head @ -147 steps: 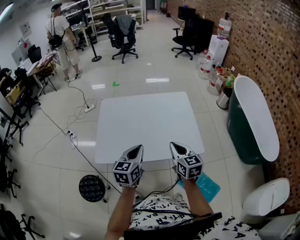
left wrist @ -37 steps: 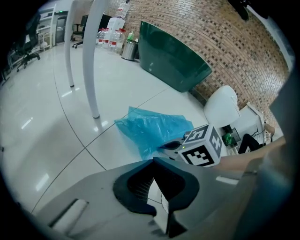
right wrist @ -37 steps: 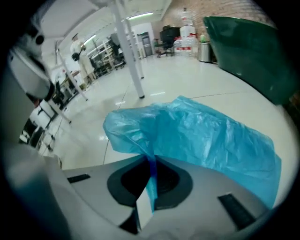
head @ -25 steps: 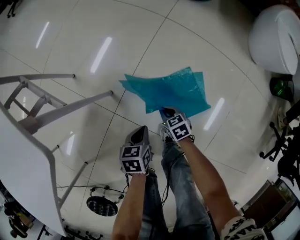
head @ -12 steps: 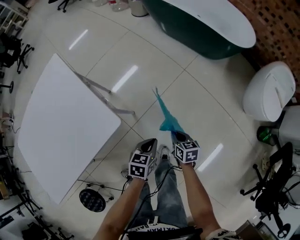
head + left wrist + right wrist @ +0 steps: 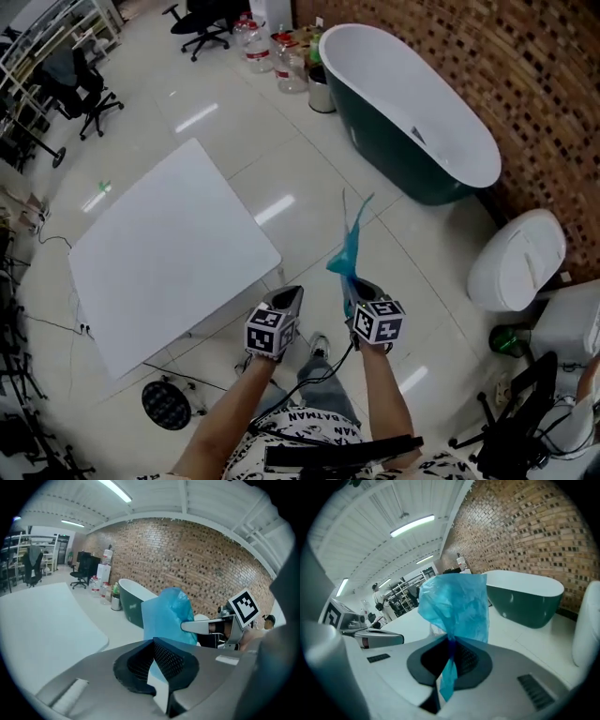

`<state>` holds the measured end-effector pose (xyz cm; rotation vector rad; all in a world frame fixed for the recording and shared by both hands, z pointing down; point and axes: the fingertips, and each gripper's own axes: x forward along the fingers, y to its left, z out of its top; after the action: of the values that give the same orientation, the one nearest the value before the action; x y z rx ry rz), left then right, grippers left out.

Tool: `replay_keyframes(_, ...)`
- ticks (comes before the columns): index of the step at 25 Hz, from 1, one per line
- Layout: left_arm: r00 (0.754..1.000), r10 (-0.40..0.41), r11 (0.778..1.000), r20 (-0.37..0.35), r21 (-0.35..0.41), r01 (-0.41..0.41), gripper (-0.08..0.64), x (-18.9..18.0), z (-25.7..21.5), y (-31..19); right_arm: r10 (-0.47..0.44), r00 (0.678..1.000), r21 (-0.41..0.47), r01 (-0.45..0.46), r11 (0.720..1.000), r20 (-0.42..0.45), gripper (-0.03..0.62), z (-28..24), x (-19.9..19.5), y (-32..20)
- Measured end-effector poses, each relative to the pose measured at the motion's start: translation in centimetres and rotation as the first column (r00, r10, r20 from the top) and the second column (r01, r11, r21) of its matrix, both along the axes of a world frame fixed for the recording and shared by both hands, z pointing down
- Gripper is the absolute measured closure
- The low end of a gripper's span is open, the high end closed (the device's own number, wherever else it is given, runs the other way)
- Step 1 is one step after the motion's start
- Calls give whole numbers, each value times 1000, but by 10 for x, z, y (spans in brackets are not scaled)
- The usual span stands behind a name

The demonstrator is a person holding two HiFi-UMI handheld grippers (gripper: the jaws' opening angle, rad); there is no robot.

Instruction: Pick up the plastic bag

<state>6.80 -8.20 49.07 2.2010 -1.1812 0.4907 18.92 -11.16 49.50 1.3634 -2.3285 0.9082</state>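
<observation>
The plastic bag [image 6: 352, 242] is thin, blue and crumpled, and it sticks out beyond the tips of my right gripper [image 6: 352, 284], clear of the floor. In the right gripper view the jaws of the right gripper [image 6: 450, 641] are shut on the bag [image 6: 454, 604], and a strip of it trails down between the pads. My left gripper [image 6: 292, 294] is held beside it at the same height, shut and empty. In the left gripper view the left gripper [image 6: 153, 641] has its jaws together, with the bag [image 6: 165, 613] and the right gripper [image 6: 206, 626] just beyond.
A white square table [image 6: 169, 262] stands to the left. A dark green bathtub [image 6: 412, 141] lies along the brick wall, with a white toilet [image 6: 516, 258] to the right. Bottles [image 6: 272, 47] and office chairs [image 6: 70, 89] stand farther back. A black round stool [image 6: 167, 403] is near my feet.
Both grippers have risen from near the floor to about table height. The bag, flat on the tiles a second ago, has come up with the right gripper.
</observation>
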Motion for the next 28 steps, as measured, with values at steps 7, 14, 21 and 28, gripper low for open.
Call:
replay_keyframes(7, 987, -147, 980, -66, 126, 154, 560, -64, -84, -6, -92, 995, 148, 87, 985, 29, 589, -109, -41, -14)
replay_keyframes(14, 932, -344, 906, -117, 220, 362, 560, -167, -141, 21, -226, 974, 268, 225, 937, -25, 589, -177, -111, -33)
replay_keyframes(21, 864, -489, 829, -120, 243, 503, 560, -261, -167, 73, -321, 946, 365, 316, 876, -47, 589, -226, -203, -25)
replay_keyframes(28, 787, -609, 750, -100, 250, 612, 560, -345, -176, 125, -407, 902, 423, 429, 798, -146, 589, -251, -287, -5)
